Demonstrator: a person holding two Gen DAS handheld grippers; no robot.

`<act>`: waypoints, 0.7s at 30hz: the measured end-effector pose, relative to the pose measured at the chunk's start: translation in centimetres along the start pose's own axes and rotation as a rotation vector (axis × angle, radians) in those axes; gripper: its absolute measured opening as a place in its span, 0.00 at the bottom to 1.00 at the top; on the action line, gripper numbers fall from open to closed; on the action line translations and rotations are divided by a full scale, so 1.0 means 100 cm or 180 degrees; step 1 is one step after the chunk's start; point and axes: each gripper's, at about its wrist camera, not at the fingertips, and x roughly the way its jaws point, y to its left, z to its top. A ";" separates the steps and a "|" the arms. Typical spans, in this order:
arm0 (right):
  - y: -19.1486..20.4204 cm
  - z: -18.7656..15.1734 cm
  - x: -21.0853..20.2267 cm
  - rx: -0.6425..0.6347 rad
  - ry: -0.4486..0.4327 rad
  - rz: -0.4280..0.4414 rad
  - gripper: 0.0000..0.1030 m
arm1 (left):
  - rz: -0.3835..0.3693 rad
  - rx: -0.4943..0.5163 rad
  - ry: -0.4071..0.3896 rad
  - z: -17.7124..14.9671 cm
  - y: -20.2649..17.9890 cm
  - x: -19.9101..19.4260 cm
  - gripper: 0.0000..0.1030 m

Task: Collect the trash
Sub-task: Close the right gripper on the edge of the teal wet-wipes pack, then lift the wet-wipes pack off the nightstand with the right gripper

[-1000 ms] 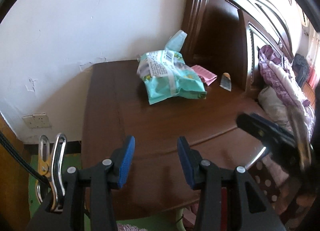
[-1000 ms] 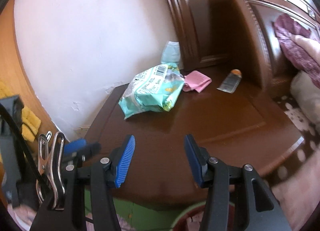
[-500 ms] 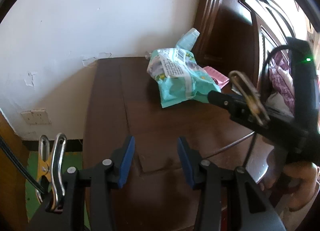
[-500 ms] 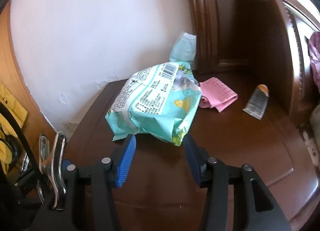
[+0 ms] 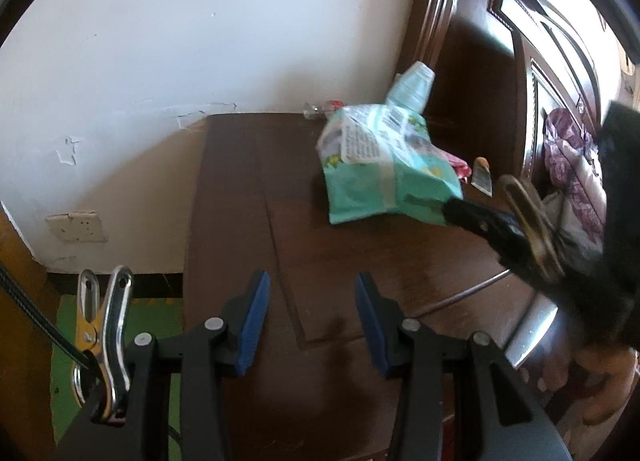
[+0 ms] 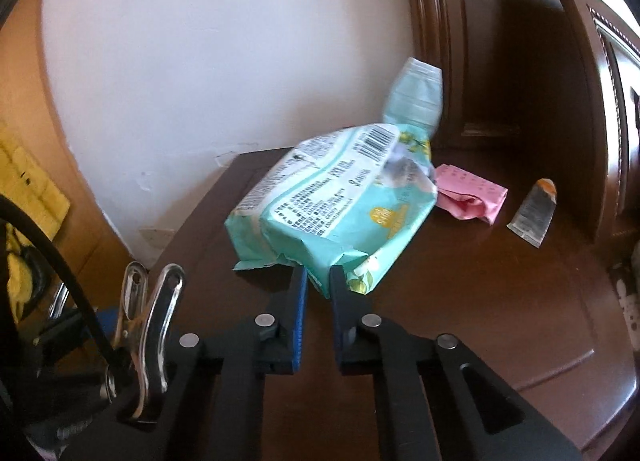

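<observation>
A teal wipes packet lies on the dark wooden nightstand. My right gripper is closing, and its blue pads pinch the packet's near edge between them. In the left wrist view the right gripper reaches the packet's near right corner. My left gripper hangs open over the nightstand's front part, with nothing between its fingers. A pink wrapper and a small grey tube lie to the right of the packet. A pale teal pouch stands behind it.
A dark carved headboard rises at the right, with bedding beyond it. The white wall bounds the nightstand at the back and left. A clear candy wrapper lies at the back edge. A green mat covers the floor.
My right gripper has moved in to the teal packet, and its jaws have narrowed from wide apart onto the packet's near edge. The left gripper has barely shifted and stays equally wide.
</observation>
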 end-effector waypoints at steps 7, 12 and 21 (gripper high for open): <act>-0.014 -0.012 -0.015 0.0052 0.0045 0.0247 0.11 | -0.0003 0.0019 -0.0011 0.004 -0.003 -0.007 0.45; -0.017 -0.027 -0.038 0.0026 0.0051 0.0216 0.11 | -0.0038 0.0051 -0.0016 0.006 -0.010 -0.011 0.45; -0.043 -0.046 -0.070 0.0251 0.0012 -0.0292 0.11 | -0.0116 0.0175 0.0031 0.007 -0.030 -0.011 0.45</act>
